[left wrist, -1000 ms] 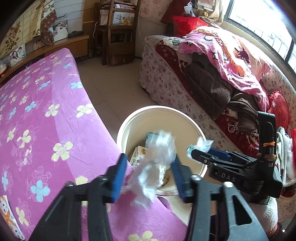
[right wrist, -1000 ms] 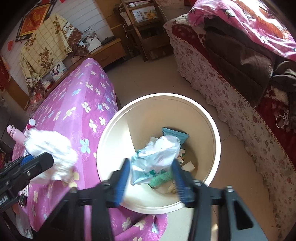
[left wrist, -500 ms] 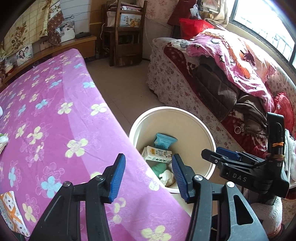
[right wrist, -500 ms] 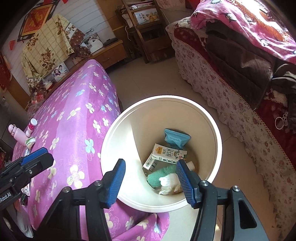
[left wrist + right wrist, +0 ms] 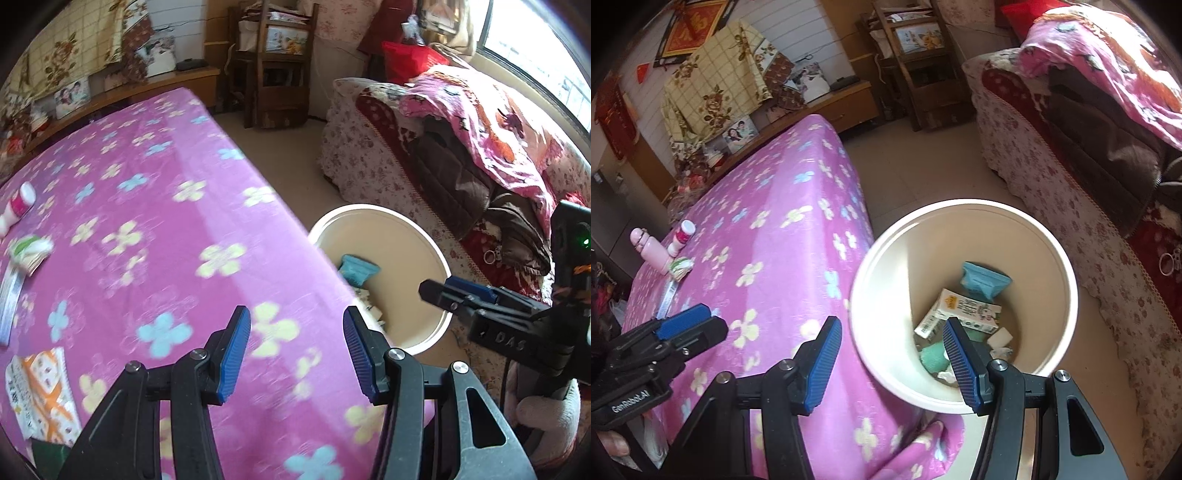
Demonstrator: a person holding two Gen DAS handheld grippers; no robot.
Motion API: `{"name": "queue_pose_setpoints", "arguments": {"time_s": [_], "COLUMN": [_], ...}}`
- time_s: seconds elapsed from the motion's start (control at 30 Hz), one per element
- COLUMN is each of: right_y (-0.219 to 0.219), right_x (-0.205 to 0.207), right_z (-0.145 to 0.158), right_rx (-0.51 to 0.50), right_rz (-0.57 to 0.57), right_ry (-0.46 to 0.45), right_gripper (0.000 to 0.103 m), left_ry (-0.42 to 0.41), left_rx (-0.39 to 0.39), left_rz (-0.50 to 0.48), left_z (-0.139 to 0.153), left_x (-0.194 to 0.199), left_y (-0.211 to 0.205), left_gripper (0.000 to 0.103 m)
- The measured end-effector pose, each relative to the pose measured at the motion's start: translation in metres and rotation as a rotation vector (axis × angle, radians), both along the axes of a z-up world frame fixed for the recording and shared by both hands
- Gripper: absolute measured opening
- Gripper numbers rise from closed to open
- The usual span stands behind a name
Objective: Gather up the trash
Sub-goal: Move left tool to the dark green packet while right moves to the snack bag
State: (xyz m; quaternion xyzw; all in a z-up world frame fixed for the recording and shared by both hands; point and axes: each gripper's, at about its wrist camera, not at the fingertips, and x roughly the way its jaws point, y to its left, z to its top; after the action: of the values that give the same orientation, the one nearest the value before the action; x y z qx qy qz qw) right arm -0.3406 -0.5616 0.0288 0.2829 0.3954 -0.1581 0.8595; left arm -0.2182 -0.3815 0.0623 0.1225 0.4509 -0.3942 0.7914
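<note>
A: Purple flowered tablecloth (image 5: 155, 221) holds the remaining trash: a crumpled green-white wrapper (image 5: 31, 249) far left.

B: Both left gripper (image 5: 295, 350) and right gripper (image 5: 890, 360) gape wide, empty. Approach low; round cream bin (image 5: 1067, 280) sits beside the table.

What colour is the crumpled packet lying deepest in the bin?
Teal blue, the packet against the bin's far wall; clearest in the right wrist view.
</note>
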Motion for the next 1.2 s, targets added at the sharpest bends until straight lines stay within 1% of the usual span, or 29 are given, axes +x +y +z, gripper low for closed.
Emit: {"name": "queue_pose_setpoints", "arguments": {"time_s": [0.33,0.47,0.57,0.63,0.7,0.83,0.93,1.07,1.1,1.2], "right_y": [0.069,0.096,0.116,0.130,0.145,0.173,0.197,0.231,0.239,0.259], "right_x": [0.048,0.067,0.080,0.088,0.095,0.111,0.125,0.139,0.142,0.147], "right_z": [0.018,0.022,0.025,0.028,0.031,0.034,0.032,0.026,0.024,0.022], "right_rx": [0.006,0.003,0.000,-0.003,-0.008,0.005,0.028,0.052,0.057,0.068], "right_rz": [0.159,0.220,0.262,0.294,0.333,0.413,0.477,0.553,0.572,0.621], "right_ry": [-0.043,-0.049,-0.049,-0.050,-0.050,-0.052,-0.046,-0.030,-0.025,-0.016], "right_gripper": [0.061,0.061,0.061,0.061,0.061,0.062,0.062,0.062,0.062,0.062], "left_ry": [0.025,0.048,0.049,0.076,0.104,0.112,0.139,0.124,0.126,0.130], "left_rx": [0.019,0.036,0.047,0.053,0.042,0.049,0.041,0.043,0.035,-0.004], "left_rz": [0.122,0.160,0.193,0.217,0.235,0.274,0.329,0.405,0.427,0.453], "left_z": [0.004,-0.005,-0.013,-0.020,-0.025,-0.025,-0.026,-0.021,-0.019,-0.009], "left_x": [0.021,0.019,0.022,0.027,0.031,0.034,0.044,0.061,0.066,0.076], "left_y": [0.088,0.121,0.142,0.158,0.178,0.217,0.254,0.293,0.304,0.324], "left_gripper": [0.053,0.053,0.053,0.053,0.053,0.053,0.053,0.053,0.053,0.053]}}
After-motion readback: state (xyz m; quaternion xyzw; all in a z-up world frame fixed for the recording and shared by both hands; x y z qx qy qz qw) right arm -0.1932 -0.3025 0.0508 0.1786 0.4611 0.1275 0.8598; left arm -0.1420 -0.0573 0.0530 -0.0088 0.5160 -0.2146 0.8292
